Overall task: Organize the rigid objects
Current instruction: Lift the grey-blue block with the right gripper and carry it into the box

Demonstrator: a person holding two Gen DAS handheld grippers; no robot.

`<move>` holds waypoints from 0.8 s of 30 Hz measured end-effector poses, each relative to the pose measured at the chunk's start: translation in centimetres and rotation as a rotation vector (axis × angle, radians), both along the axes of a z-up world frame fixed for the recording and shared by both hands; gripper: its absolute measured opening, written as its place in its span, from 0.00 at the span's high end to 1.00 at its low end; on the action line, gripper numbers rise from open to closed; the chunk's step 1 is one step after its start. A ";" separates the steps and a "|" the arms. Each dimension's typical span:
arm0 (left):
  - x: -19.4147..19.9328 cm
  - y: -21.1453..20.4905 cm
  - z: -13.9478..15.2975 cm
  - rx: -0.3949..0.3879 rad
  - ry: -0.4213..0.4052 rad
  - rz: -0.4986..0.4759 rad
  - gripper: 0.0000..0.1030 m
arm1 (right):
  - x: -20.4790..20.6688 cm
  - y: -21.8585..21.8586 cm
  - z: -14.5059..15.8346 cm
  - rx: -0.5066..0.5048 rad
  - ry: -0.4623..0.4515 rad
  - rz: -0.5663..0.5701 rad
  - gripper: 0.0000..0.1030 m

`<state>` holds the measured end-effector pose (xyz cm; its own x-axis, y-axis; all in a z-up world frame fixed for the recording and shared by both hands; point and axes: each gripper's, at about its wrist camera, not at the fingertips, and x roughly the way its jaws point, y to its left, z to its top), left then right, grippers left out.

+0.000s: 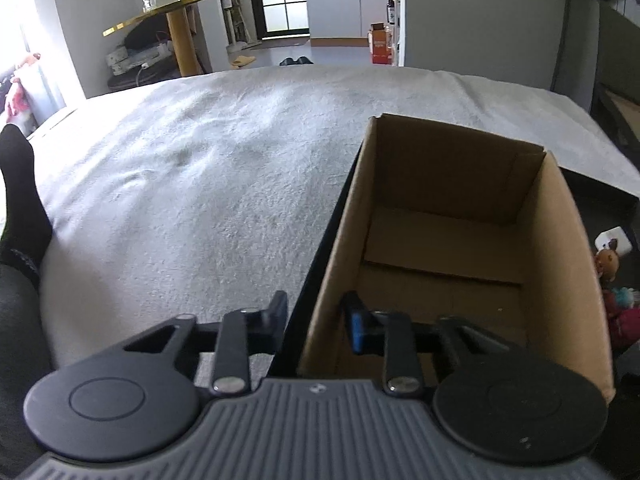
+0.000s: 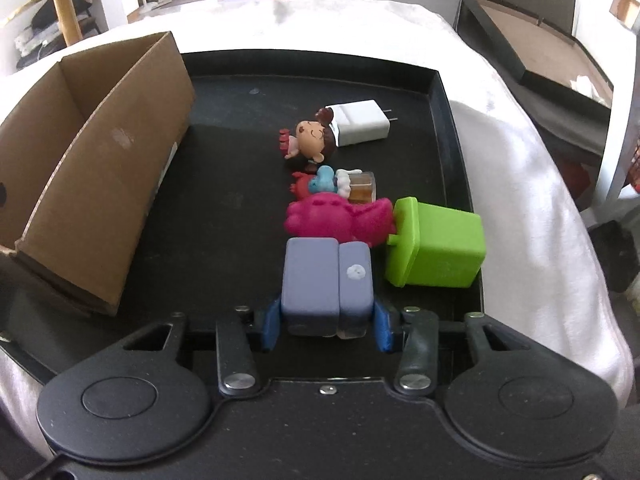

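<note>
The purple-grey block [image 2: 326,286] lies on the black tray [image 2: 456,128], and the right gripper [image 2: 326,326] has its two blue fingers [image 2: 270,320] closed against the block's near end, one on each side. Just beyond the block, touching its far edge, lies a magenta toy [image 2: 340,218]. A green bin-shaped toy [image 2: 438,242] lies on its side beside the block, to the right in the right wrist view, its rim against the magenta toy. Farther from the block sit a small blue and red figure [image 2: 316,184] with a clear amber cube [image 2: 362,188] next to it, then a round-headed doll figure [image 2: 310,140] lying against a white plug charger [image 2: 362,122].

Well to the left of the block in that view, the open cardboard box [image 2: 104,184] stands on the same tray. The left gripper [image 1: 314,322] straddles the box's near left wall: one finger [image 1: 276,318] is outside it and the blue-padded one [image 1: 358,326] inside. They are drawn close about the wall, though whether the pads press on the cardboard cannot be told. The tray rests on a bed covered by a pale grey blanket [image 1: 200,184].
</note>
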<state>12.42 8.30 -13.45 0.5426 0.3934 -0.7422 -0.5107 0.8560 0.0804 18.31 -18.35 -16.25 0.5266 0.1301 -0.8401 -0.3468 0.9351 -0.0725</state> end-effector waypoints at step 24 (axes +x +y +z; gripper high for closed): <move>-0.5 -1.0 -0.1 0.049 -0.040 -0.052 0.84 | -0.9 4.0 6.2 -0.020 -0.209 0.100 0.57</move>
<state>11.97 7.32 -13.52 0.5919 0.3991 -0.7002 -0.4690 0.8771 0.1035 17.43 -14.40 -10.05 0.6746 0.1742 -0.7173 -0.4129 0.8946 -0.1710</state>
